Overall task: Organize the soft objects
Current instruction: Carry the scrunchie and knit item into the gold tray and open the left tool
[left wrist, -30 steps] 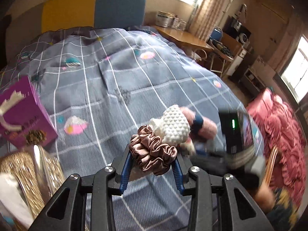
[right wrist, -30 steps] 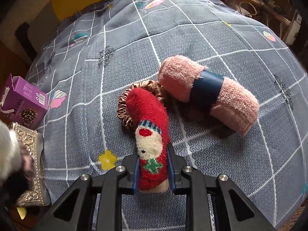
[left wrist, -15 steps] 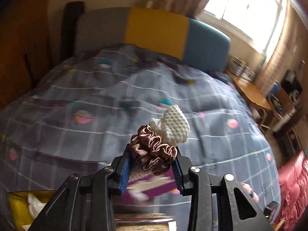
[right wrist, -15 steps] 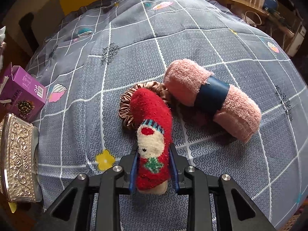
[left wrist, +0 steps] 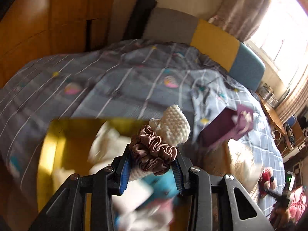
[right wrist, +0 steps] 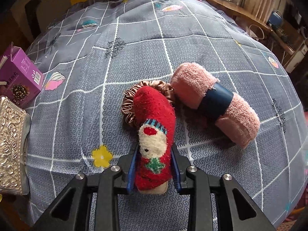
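Note:
My left gripper [left wrist: 152, 170] is shut on a brown satin scrunchie [left wrist: 153, 152] and a cream knitted piece [left wrist: 175, 125], held above a yellow box [left wrist: 57, 148] with blurred white and blue soft items inside. My right gripper [right wrist: 154, 171] is shut on a red Santa sock [right wrist: 155, 132], held low over the grey checked bedspread [right wrist: 134, 53]. Beyond the sock lie a second brown scrunchie [right wrist: 154, 85] and a rolled pink towel with a blue band [right wrist: 213, 102].
A purple carton [right wrist: 19, 77] and an embossed silver box [right wrist: 9, 144] sit at the bed's left edge. The purple carton also shows in the left wrist view [left wrist: 227, 127]. A yellow and blue headboard [left wrist: 227, 44] stands at the far end, with wooden furniture on the left.
My left gripper has swung left with the scrunchie and knitted piece, from over the bedspread to above the yellow box. My right gripper has kept hold of the sock with little movement.

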Motion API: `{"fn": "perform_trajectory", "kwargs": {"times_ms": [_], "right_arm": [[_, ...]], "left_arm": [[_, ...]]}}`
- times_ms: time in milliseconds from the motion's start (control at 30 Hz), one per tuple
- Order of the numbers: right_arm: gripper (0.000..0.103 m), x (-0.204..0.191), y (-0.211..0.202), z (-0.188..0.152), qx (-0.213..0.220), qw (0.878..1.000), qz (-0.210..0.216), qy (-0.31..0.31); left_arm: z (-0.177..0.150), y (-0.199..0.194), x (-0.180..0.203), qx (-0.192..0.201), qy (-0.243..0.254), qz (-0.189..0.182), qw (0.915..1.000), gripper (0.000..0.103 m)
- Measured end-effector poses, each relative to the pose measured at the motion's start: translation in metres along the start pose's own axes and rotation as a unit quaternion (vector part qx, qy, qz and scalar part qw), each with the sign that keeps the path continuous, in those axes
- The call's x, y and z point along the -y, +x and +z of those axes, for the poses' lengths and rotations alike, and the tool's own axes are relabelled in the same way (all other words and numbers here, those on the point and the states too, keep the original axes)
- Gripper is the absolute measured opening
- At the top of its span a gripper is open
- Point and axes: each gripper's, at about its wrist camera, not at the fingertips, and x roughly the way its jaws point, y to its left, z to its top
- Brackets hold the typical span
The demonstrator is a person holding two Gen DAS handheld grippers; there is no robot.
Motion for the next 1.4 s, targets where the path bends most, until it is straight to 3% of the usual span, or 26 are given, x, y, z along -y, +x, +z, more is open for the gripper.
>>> {"fn": "perform_trajectory", "kwargs": {"times_ms": [300, 500, 1067, 1267, 1400], "right_arm": [[0.033, -0.013, -0.002, -0.007, 0.016, 0.998, -0.033, -0.045], [0.036, -0.019, -0.005, -0.012, 0.024, 0.997, -0.044, -0.061], [0.036, -0.022, -0.006, -0.013, 0.026, 0.996, -0.049, -0.067], [0.036, -0.022, -0.005, -0.013, 0.026, 0.996, -0.049, -0.067], [0.036, -0.022, -0.005, -0.013, 0.026, 0.996, -0.049, -0.067]], "left_arm": [[-0.077, -0.043, -0.037, 0.032, 0.012, 0.083, 0.9960, 0.038], [-0.096, -0.047, -0.050, 0.038, 0.021, 0.129, 0.9907, 0.039], [-0.110, -0.033, -0.052, 0.015, 0.025, 0.135, 0.9905, 0.042], [-0.111, -0.029, -0.049, 0.006, 0.026, 0.133, 0.9907, 0.046], [-0.111, -0.029, -0.047, 0.004, 0.027, 0.132, 0.9909, 0.055]]}}
